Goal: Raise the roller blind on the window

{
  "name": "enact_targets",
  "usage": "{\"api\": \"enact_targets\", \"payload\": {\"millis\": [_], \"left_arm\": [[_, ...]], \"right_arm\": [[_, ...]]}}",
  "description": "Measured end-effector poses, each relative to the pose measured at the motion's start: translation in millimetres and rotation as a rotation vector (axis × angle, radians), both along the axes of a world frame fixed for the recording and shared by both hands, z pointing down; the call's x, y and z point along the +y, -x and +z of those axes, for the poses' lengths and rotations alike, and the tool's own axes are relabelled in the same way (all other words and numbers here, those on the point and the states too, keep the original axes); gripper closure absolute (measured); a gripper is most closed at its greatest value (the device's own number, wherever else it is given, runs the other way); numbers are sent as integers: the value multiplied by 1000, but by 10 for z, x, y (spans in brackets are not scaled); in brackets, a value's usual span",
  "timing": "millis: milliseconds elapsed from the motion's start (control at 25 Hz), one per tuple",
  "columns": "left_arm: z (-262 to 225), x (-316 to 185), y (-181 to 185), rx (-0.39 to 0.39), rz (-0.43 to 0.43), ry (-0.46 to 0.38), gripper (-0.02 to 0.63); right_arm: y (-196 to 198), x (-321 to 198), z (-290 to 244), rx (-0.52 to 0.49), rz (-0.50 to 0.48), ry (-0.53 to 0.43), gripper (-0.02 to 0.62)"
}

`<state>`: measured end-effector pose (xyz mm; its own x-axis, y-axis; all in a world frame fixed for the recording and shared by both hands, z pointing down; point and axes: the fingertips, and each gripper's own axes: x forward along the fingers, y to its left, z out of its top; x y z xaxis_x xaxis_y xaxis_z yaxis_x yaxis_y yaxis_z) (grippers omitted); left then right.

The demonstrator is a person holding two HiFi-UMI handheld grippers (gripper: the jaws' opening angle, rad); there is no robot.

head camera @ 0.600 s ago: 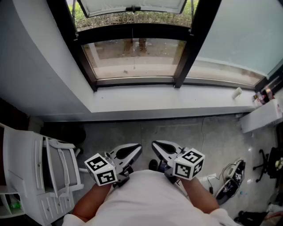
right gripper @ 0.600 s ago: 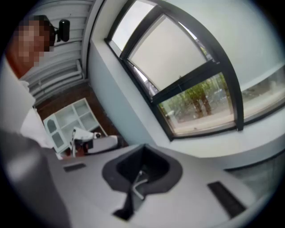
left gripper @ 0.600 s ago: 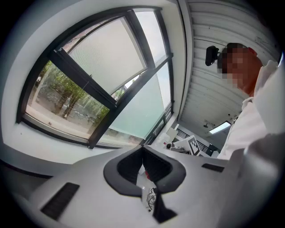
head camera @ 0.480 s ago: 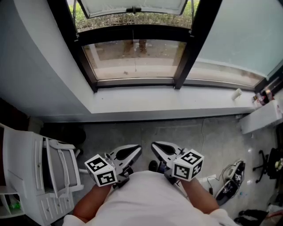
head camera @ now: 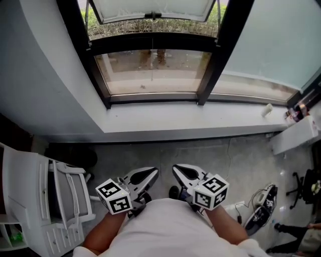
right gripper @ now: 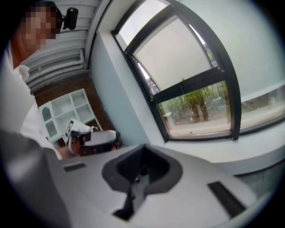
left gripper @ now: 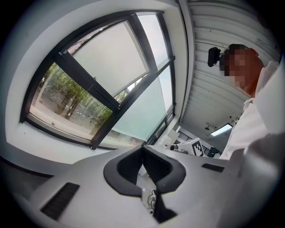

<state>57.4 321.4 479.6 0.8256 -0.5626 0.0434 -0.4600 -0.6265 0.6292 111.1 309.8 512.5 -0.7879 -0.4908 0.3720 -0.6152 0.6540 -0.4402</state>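
Roller blind (head camera: 271, 40) is, as we read it, the pale, even sheet that fills the wide pane above the right half of the sill (head camera: 190, 118). It hangs low, its bottom edge close over the sill with only a narrow lighter strip under it. We cannot be sure of this reading, since the sheet could also be frosted glass. Just to its left, past a dark frame post (head camera: 220, 50), the middle window (head camera: 150, 70) above the sill is bare and shows the ground outside. A tilted sash (head camera: 150, 6) sits over it, and a thin line (head camera: 152, 68) hanging in it may be a cord, though it is too fine to tell. We see no chain or pull on the blind itself. So we judge that 0 of the work is done: the blind is down and nothing touches it. Our 2 grippers hang well short of the sill, on its near side, low by our shirt and over the floor (head camera: 241, 155). The left gripper (head camera: 149, 173) has its jaws pressed together with nothing between them, and the right gripper (head camera: 180, 170), just beside it, is likewise closed and empty. All is left to do: bring 1 gripper up past the sill, find the pull or the bottom bar, take hold, and run the blind up. A small white thing (head camera: 267, 108) lies at the right end of the sill, and a white shelf unit (head camera: 45, 196) stands on the near side of the sill's left end.
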Motion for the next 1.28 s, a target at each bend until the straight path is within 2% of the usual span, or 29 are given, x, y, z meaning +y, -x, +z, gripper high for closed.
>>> {"api": "enact_targets", "payload": {"millis": [400, 640, 960, 1280], "left_arm": [[42, 26, 324, -8, -18, 29, 581], [112, 65, 560, -32, 2, 29, 581], [179, 119, 727, -57, 51, 25, 581], [259, 6, 869, -63, 37, 39, 581]], "right_arm": [[198, -70, -27, -29, 38, -17, 571], [388, -77, 30, -38, 70, -10, 569], [528, -41, 98, -53, 120, -1, 569], [622, -158, 210, -50, 125, 15, 569]]}}
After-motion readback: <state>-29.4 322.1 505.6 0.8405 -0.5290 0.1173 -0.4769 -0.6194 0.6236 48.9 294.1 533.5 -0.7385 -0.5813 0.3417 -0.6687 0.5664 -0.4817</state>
